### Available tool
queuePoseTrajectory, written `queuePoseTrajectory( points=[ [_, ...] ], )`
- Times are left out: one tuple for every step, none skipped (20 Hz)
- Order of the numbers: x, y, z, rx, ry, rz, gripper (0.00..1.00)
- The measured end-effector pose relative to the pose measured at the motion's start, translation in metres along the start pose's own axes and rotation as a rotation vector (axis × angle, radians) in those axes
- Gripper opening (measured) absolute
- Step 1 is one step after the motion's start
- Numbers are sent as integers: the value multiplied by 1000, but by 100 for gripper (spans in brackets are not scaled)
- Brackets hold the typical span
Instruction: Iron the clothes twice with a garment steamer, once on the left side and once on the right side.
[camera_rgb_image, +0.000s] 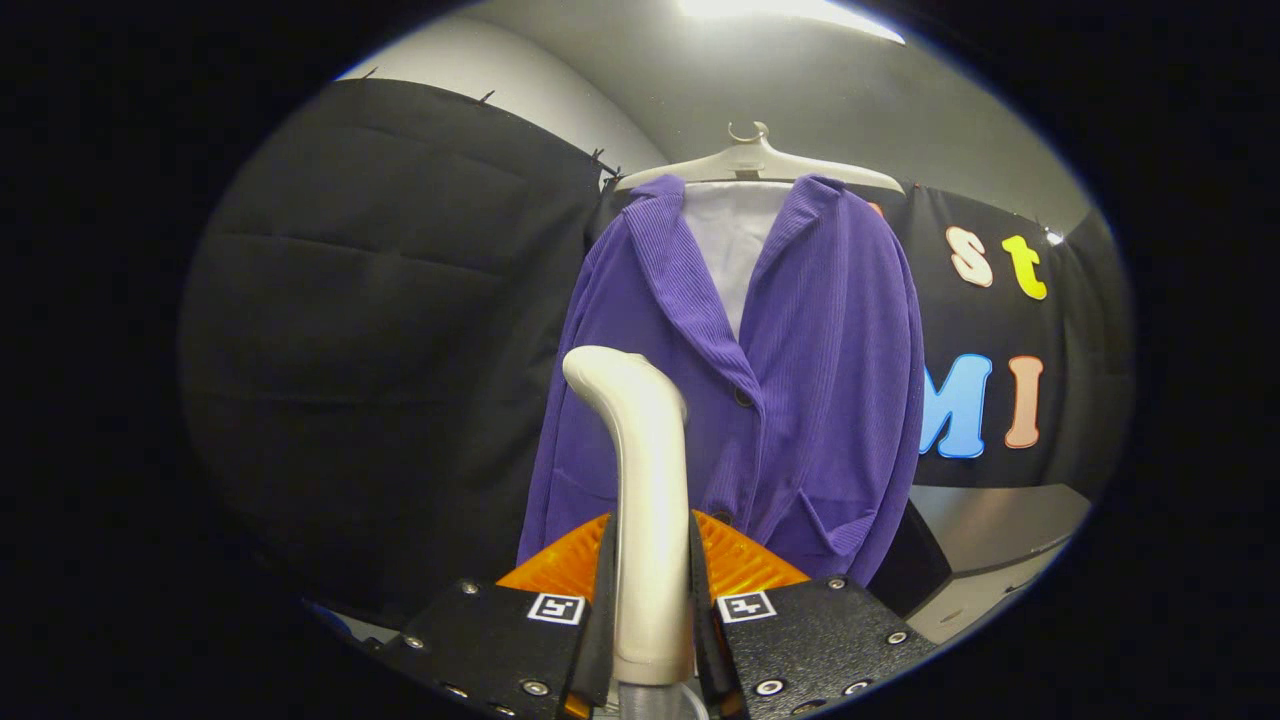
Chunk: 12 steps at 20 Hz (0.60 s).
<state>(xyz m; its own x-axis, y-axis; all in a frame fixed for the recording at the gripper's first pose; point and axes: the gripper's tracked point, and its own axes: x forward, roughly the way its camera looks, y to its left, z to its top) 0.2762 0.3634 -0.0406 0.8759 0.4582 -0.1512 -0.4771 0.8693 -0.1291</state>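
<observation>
Clamped: both fingers of my gripper (652, 590) press on the cream plastic handle of the garment steamer (645, 500), one on each flank, with no gap visible either side. I see the handle rise upright from between the fingers, then bend at its rounded top toward the left. Its head overlaps the lower left front of the garment as seen from here; I cannot tell whether it touches the cloth or stands short of it.

Just beyond the steamer hangs the purple ribbed cardigan (810, 400), buttoned at the middle, with a white lining (735, 245) showing in the open collar. It hangs from a pale plastic hanger (755, 160) whose arms stick out past both shoulders. I note the left hem edge drops close behind the left finger; the right edge falls free, with a patch pocket near the bottom right.

Room: to the left of the cardigan I have a wide stretch of black cloth wall (380, 330), nothing in front of it. To the right the cloth continues, and below it a grey tabletop (1000, 525) edge juts in near the right hem.
</observation>
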Motion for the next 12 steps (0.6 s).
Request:
queuePoseTrajectory(
  points=[
    [-2,1,-7,1,9,2,34],
    [-5,2,-13,-2,22,6,34],
    [-7,3,-20,-4,31,10,34],
    [-9,4,-27,-9,42,14,34],
    [-11,4,-33,-13,51,17,34],
    [-14,5,-40,-16,59,19,34],
    [-16,6,-46,-20,68,22,34],
    [-18,6,-52,-23,76,25,34],
    [-19,7,-58,-24,83,27,34],
    [-21,7,-63,-24,92,27,34],
    [-22,7,-71,-25,102,26,34],
    [-22,6,-77,-23,113,24,34]
  ],
)
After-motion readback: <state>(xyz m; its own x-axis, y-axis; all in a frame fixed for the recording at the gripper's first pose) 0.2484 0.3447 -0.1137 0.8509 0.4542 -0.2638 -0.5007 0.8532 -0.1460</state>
